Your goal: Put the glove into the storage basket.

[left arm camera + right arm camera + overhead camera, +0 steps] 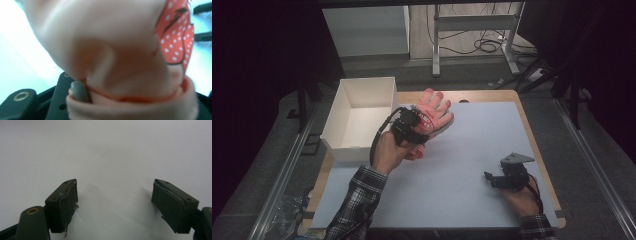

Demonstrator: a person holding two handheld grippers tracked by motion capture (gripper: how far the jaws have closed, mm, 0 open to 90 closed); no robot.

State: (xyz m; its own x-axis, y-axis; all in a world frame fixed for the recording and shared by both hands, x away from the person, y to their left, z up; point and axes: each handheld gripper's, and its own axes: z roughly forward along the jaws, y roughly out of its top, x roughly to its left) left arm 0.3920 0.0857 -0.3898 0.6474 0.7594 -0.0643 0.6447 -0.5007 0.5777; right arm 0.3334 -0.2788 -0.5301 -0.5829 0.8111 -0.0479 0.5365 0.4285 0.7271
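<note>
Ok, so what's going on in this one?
A person works at a table with a gripper in each hand. The left gripper is shut on the cuff of a pink glove with a red, white-dotted patch, and holds it up off the white mat, beside an open white box. The right gripper sits low over the mat nearer the person, jaws open with nothing between them.

A pale pink glove (107, 47) hangs close before the lens, blurred. Its folded cuff lies across the bottom, pinched against a grey pad (80, 91) of the left gripper (82, 96). A red patch with white dots (176, 37) covers its right side.
</note>
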